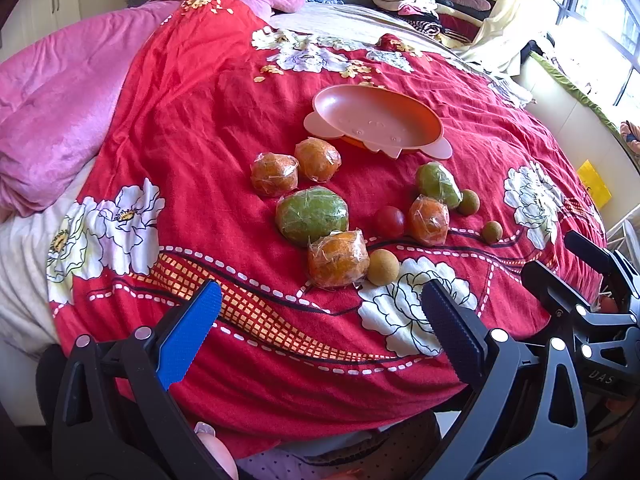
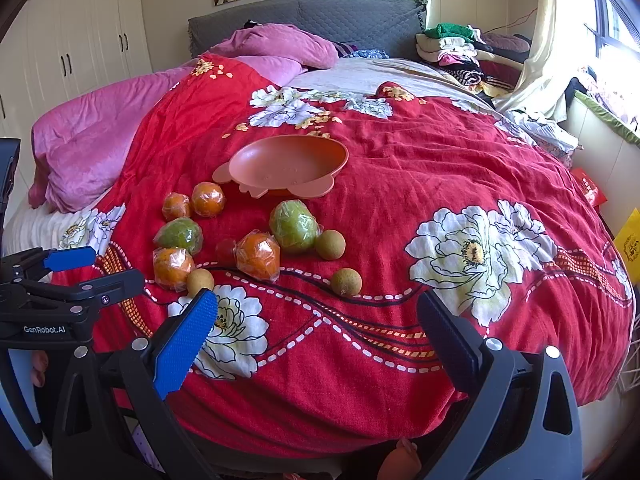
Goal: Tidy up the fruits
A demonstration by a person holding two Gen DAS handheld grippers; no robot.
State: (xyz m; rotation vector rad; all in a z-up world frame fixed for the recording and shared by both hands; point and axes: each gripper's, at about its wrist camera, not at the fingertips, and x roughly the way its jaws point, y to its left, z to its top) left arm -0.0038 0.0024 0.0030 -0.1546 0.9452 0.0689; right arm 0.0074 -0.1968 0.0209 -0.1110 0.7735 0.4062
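Several fruits lie on a red flowered bedspread (image 1: 208, 128) in front of an empty pink plate (image 1: 376, 120) (image 2: 288, 164). Plastic-wrapped oranges (image 1: 338, 258) (image 2: 258, 255), two wrapped green fruits (image 1: 312, 214) (image 2: 294, 225), a small red fruit (image 1: 389, 221) and three brown longans (image 1: 383, 267) (image 2: 346, 281) are grouped near the bed's front. My left gripper (image 1: 322, 316) hovers open just short of the nearest orange. My right gripper (image 2: 318, 324) is open over the bedspread, near the front longan. Nothing sits between either pair of fingers.
A pink blanket (image 1: 60, 92) is bunched at the left of the bed. Folded clothes (image 2: 460, 48) pile at the far right by a grey headboard (image 2: 312, 16). A window with a curtain (image 2: 548, 36) runs along the right. The right gripper's body (image 1: 592, 304) shows at the left wrist view's edge.
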